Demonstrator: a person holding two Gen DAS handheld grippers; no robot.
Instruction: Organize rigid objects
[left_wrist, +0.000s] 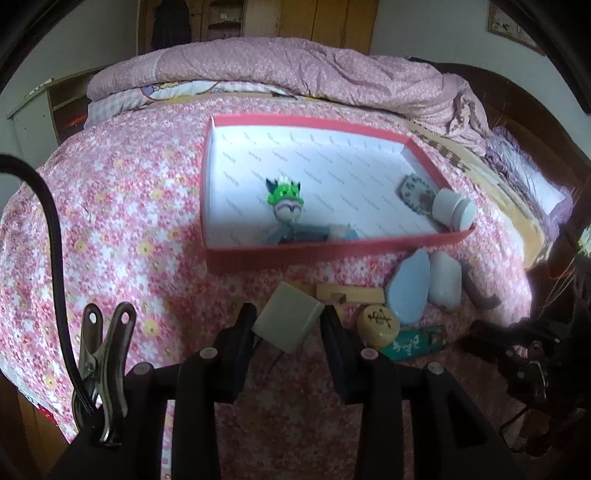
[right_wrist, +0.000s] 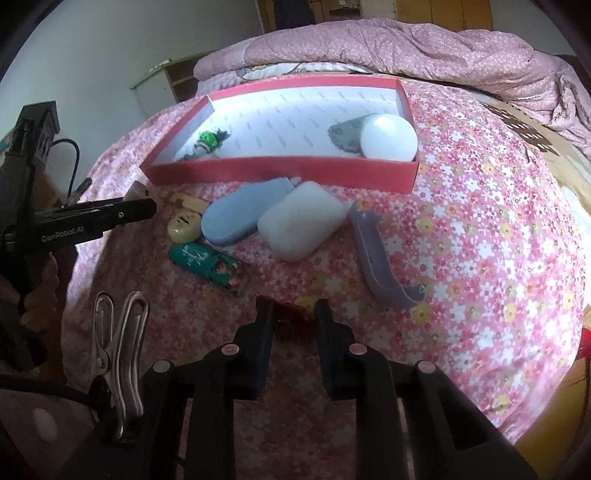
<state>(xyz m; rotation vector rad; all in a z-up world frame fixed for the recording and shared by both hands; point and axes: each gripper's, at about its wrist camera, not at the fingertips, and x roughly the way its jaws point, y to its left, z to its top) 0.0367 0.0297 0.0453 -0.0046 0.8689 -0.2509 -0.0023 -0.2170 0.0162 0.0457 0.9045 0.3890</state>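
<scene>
Left wrist view: left tongs (left_wrist: 289, 320) grip a grey-green rectangular block (left_wrist: 287, 320) above the floral bedspread (left_wrist: 110, 221), near the red tray (left_wrist: 332, 246) holding a green-haired doll (left_wrist: 285, 201). Right tongs (right_wrist: 294, 309) hover open, holding nothing.

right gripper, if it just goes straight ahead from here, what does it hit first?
Likely bare bedspread first: the right gripper is open and empty. Further along that line lies the white soap-like block, then the red box. Depth is unclear.
</scene>
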